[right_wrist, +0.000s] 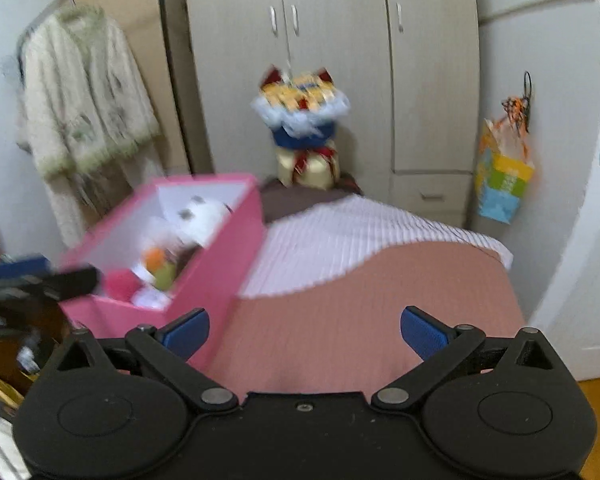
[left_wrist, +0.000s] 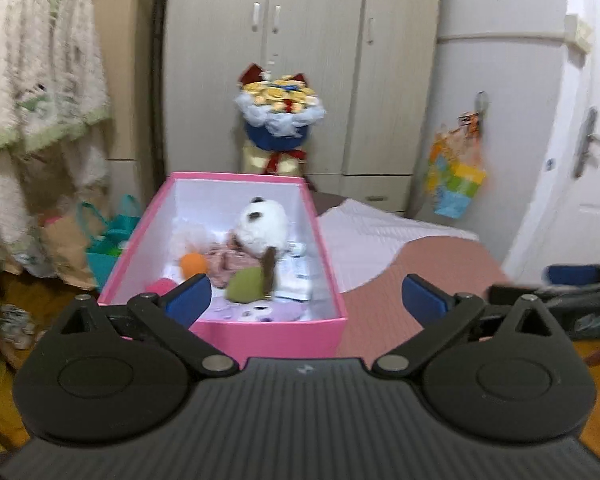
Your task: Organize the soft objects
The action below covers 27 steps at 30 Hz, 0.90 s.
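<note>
Two grippers, left gripper (left_wrist: 307, 295) and right gripper (right_wrist: 305, 332), have fingers spread wide and hold nothing; near the pink cardboard box (left_wrist: 276, 336), pull back gently.

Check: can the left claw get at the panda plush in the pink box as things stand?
Probably yes. The left claw is open and empty, aimed into the pink box, which has no lid on. The panda plush lies on top of the other toys toward the far end, nothing covering it.

Bare bed surface (right_wrist: 380, 300) right of the toy-crowded pink box (left_wrist: 276, 336), open from above.
</note>
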Motion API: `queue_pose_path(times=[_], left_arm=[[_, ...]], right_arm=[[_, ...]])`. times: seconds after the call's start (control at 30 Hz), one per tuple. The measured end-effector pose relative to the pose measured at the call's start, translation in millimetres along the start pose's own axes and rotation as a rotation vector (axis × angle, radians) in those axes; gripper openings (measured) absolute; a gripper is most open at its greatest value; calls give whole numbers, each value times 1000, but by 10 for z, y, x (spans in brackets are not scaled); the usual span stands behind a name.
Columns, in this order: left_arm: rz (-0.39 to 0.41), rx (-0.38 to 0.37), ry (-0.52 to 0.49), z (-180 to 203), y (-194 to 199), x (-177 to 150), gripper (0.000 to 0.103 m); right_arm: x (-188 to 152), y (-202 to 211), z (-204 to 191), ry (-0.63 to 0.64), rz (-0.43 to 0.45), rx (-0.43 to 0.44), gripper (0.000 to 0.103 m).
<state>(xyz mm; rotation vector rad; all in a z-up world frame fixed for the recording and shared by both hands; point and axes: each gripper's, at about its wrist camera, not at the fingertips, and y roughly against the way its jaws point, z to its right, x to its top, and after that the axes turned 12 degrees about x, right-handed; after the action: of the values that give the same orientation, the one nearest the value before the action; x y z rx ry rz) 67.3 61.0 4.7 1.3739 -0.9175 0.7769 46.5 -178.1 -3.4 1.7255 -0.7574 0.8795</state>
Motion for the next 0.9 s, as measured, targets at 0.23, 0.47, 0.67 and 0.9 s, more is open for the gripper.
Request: queue_pose_path(times=[0.23, 0.47, 0.67, 0.9], left_arm=[[18, -11, -4, 31, 92, -107, 103], [64, 50, -1, 95, 183, -216, 103], [83, 100, -7, 157, 224, -256, 103], [116, 135, -47, 289, 348, -295, 103]], right_arm=[[-96, 175, -68, 38, 65, -174, 103], [-278, 256, -35, 61, 64, -182, 103], [-342, 369, -80, 91, 117, -138, 103], [-384, 404, -130, 108, 143, -113, 103]])
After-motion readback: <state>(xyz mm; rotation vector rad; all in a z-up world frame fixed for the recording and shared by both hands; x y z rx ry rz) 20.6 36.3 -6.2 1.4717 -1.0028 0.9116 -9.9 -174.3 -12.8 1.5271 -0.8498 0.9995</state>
